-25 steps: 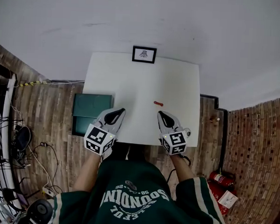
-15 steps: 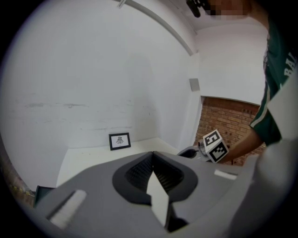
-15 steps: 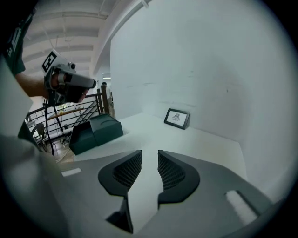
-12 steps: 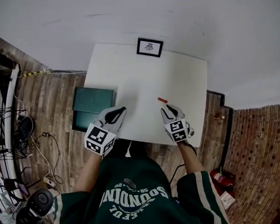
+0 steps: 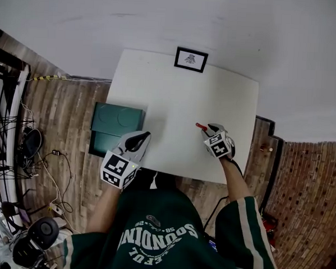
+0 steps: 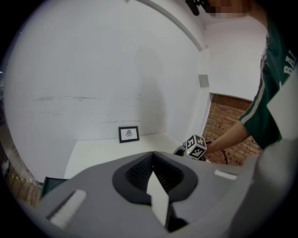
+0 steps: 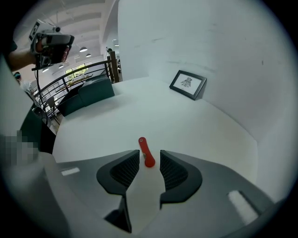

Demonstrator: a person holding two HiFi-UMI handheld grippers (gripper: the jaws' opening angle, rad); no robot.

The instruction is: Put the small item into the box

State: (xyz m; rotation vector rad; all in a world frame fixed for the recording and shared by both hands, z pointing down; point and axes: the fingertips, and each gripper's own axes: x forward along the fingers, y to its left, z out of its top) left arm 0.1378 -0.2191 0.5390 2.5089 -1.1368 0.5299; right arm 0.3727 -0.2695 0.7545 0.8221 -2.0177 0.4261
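A small red item (image 5: 200,126) lies on the white table (image 5: 175,98), right of its middle. My right gripper (image 5: 208,130) has its tips at that item. In the right gripper view the jaws are opening, and the item's (image 7: 145,151) near end lies between the fingertips of the right gripper (image 7: 149,155), with no pad pressing on it. The dark green box (image 5: 115,126) stands beside the table's left edge, and the box (image 7: 87,93) shows far left in the right gripper view. My left gripper (image 5: 141,137) hovers at the table's near edge, and this left gripper (image 6: 152,156) is shut and empty.
A small framed picture (image 5: 190,59) stands at the table's far edge against the white wall; the picture (image 7: 187,84) also shows ahead of the right gripper. Wooden floor surrounds the table, with cables and gear (image 5: 26,152) at the left and a railing (image 7: 70,79) behind the box.
My right gripper has moved forward and to the right until its tips reach the red item. The left gripper has stayed near the table's front edge.
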